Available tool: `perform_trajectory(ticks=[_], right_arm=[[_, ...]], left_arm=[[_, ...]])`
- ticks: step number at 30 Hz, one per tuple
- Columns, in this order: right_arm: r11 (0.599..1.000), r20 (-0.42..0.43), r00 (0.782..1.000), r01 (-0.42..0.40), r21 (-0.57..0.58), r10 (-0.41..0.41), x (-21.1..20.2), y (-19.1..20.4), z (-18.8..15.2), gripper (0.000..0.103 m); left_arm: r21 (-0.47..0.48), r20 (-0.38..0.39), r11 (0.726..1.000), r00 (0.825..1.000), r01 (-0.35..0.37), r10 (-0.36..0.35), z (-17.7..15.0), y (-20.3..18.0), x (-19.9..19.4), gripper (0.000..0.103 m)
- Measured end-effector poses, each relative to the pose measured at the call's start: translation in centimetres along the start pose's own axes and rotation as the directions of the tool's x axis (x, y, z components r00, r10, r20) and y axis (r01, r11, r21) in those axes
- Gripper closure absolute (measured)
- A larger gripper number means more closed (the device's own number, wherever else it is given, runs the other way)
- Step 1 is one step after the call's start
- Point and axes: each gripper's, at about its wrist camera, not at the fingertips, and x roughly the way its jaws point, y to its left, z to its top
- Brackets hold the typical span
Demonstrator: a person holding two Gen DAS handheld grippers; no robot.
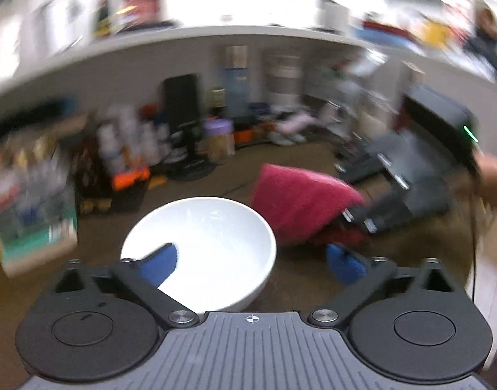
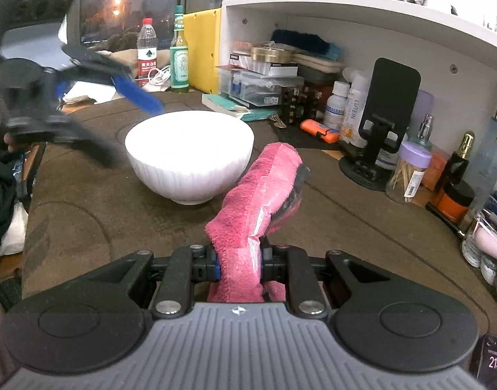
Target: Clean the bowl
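Right gripper (image 2: 240, 265) clamps pink cloth (image 2: 264, 188); left gripper (image 1: 251, 261) spread, straddling bowl (image 1: 206, 247) rim.

The bowl (image 2: 189, 159) sits on the table (image 2: 86, 195) ahead of me, the cloth (image 2: 264, 195) just right of it — clamped in my right gripper (image 2: 240, 265). My left gripper (image 1: 250, 260) hangs spread above the bowl's left rim. Behind the bowl lie books (image 2: 235, 104) and boxes (image 2: 264, 81) under a shelf (image 2: 346, 9); bottles (image 2: 164, 52) stand back left — a phone stand (image 2: 378, 120) and a jar (image 2: 408, 175) to the right.
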Motion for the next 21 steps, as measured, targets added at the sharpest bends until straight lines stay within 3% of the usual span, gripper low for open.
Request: perform_trajectory(ticks=[3, 7, 12, 14, 17, 19, 20, 21], right_arm=[[1.0, 0.01, 1.0, 0.007, 0.002, -0.007, 0.2, 0.1, 0.2, 0.084], [1.0, 0.021, 1.0, 0.002, -0.009, -0.002, 0.6, 0.9, 0.4, 0.084], [1.0, 0.036, 0.999, 0.002, -0.003, -0.002, 0.8, 1.0, 0.3, 0.084], [1.0, 0.047, 0.999, 0.0, 0.007, 0.0, 0.8, 0.7, 0.3, 0.084], [1.0, 0.062, 0.998, -0.01, 0.022, 0.008, 0.8, 0.2, 0.0, 0.083], [0.999, 0.069, 0.998, -0.015, 0.03, 0.013, 0.9, 0.0, -0.1, 0.083], [0.999, 0.071, 0.997, -0.02, 0.033, 0.018, 1.0, 0.0, -0.3, 0.083], [0.999, 0.073, 0.997, -0.025, 0.036, 0.022, 1.1, -0.1, -0.4, 0.083]], left_arm=[[0.155, -0.103, 0.988, 0.994, -0.005, 0.021, -0.4, 0.4, 1.5, 0.028], [0.254, -0.188, 0.967, 0.981, -0.001, 0.051, -0.5, 1.2, 3.5, 0.032], [0.38, -0.208, 0.925, 0.974, -0.006, 0.092, -1.1, 0.7, 4.8, 0.028], [0.496, -0.235, 0.867, 0.957, -0.034, 0.172, -1.9, 0.1, 6.1, 0.028], [0.622, -0.205, 0.781, 0.952, -0.053, 0.229, -2.7, -0.7, 6.8, 0.028], [0.643, -0.246, 0.765, 0.938, -0.031, 0.244, -2.4, -0.9, 7.3, 0.044], [0.668, -0.267, 0.744, 0.926, -0.022, 0.267, -2.7, -1.2, 7.6, 0.07], [0.698, -0.285, 0.716, 0.912, -0.014, 0.295, -3.0, -1.5, 8.0, 0.081]])
